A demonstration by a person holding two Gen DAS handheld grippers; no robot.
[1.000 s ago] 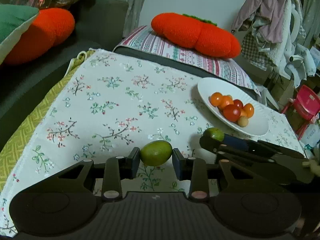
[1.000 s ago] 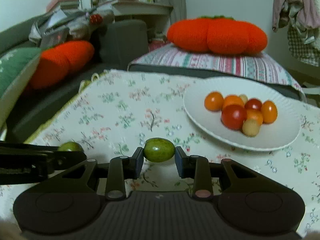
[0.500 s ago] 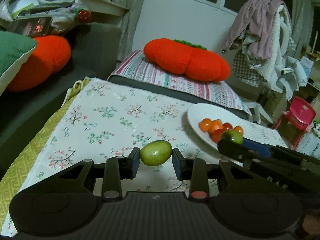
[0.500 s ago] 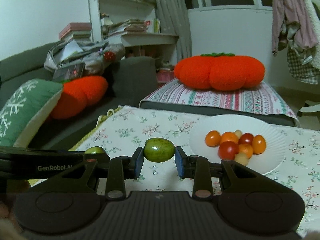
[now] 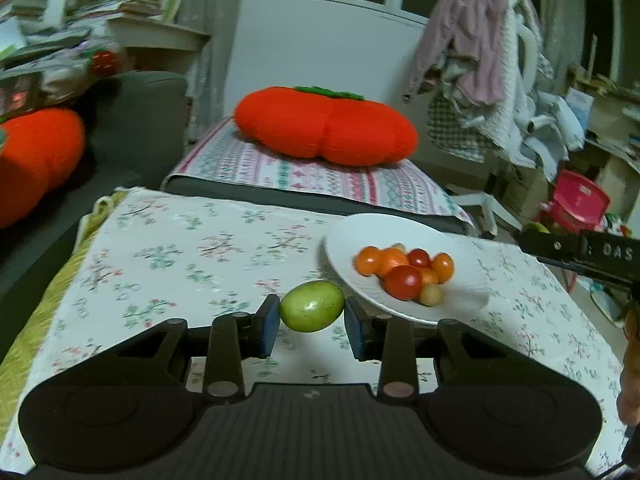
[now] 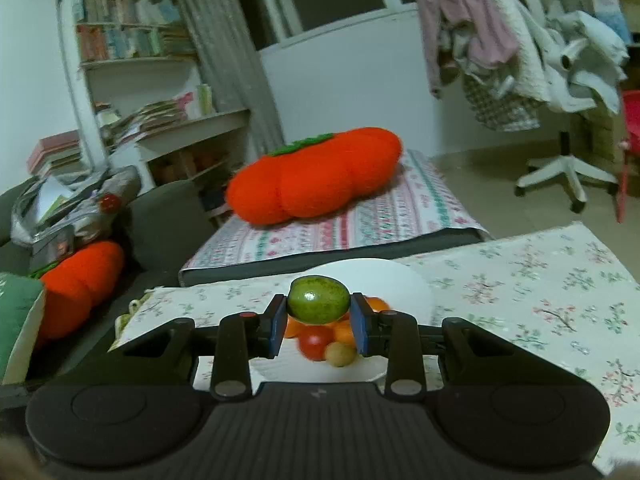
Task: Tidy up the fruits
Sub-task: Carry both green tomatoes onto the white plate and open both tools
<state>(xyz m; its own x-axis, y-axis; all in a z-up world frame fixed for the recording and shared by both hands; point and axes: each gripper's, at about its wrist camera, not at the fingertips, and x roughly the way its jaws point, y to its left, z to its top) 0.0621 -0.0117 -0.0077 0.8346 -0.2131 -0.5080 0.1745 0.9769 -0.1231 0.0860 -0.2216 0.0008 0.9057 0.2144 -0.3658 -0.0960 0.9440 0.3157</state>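
Your right gripper (image 6: 319, 330) clamps a green fruit (image 6: 319, 299) crosswise, long axis running pad to pad, directly above the plate (image 6: 408, 280) and its heap of tomatoes (image 6: 320, 344); a straight drop looks to be all that remains. Your left gripper (image 5: 312, 330) pinches a second green fruit (image 5: 312, 306) the same way, just left of the plate rim (image 5: 340, 236), above the floral cloth (image 5: 180, 256). Nothing blocks either path, though the tomato pile may send a dropped fruit rolling.

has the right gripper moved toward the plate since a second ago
Yes. The right gripper with its green fruit now sits above the white plate; earlier the plate lay off to its right.
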